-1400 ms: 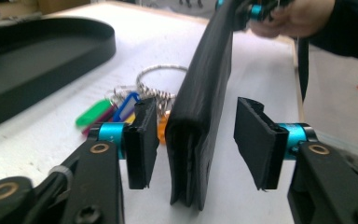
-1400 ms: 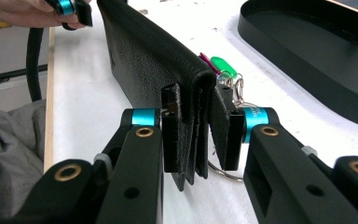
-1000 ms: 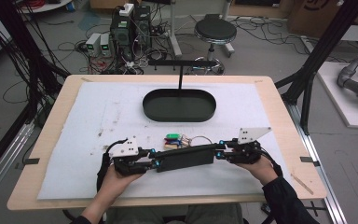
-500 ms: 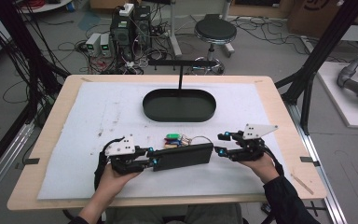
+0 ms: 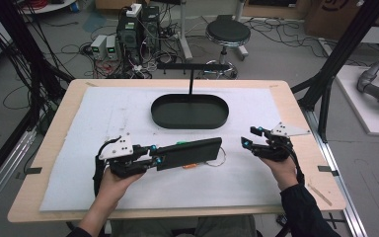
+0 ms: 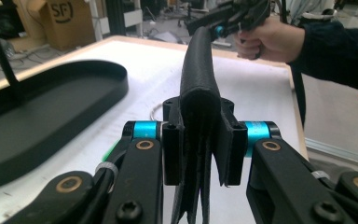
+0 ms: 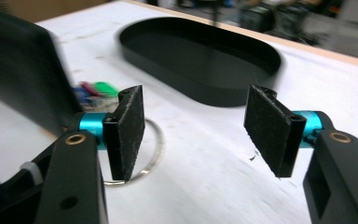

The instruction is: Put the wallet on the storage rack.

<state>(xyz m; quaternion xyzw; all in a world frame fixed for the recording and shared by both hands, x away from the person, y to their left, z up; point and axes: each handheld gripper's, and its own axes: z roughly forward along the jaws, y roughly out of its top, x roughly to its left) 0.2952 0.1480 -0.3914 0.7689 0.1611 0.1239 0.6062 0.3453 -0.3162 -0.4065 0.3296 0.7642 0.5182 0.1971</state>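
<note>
Black pouch [image 5: 190, 153] — a long, flat, ribbed case that looked like a pencil case — hung clear of the white mat [image 5: 256, 187] in the near middle of the table, held level by one end only. The left gripper [image 5: 154, 156] had its pads clamped on the pouch's left end, and in the left gripper view the pouch [image 6: 197, 84] ran straight out from between the closed jaws toward the other hand, so it was probably gripped at that end to carry the whole weight while the far end swung free. The right gripper [image 5: 249, 138] stood just off the pouch's right end with nothing in it; its jaws had just been opening, and in the right gripper view the two felt pads [image 7: 129, 126] stood wide apart with bare mat between them — a release, by the look of it, leaving the pouch to one hand. Under the lifted pouch lay a few small coloured items [image 5: 190, 166] and a thin wire ring [image 5: 219, 159], which it may have been raised to uncover, though I could not tell. Beyond it, toward the far side, sat the empty oval black tray [image 5: 190, 122], the likeliest place for things to go.
</note>
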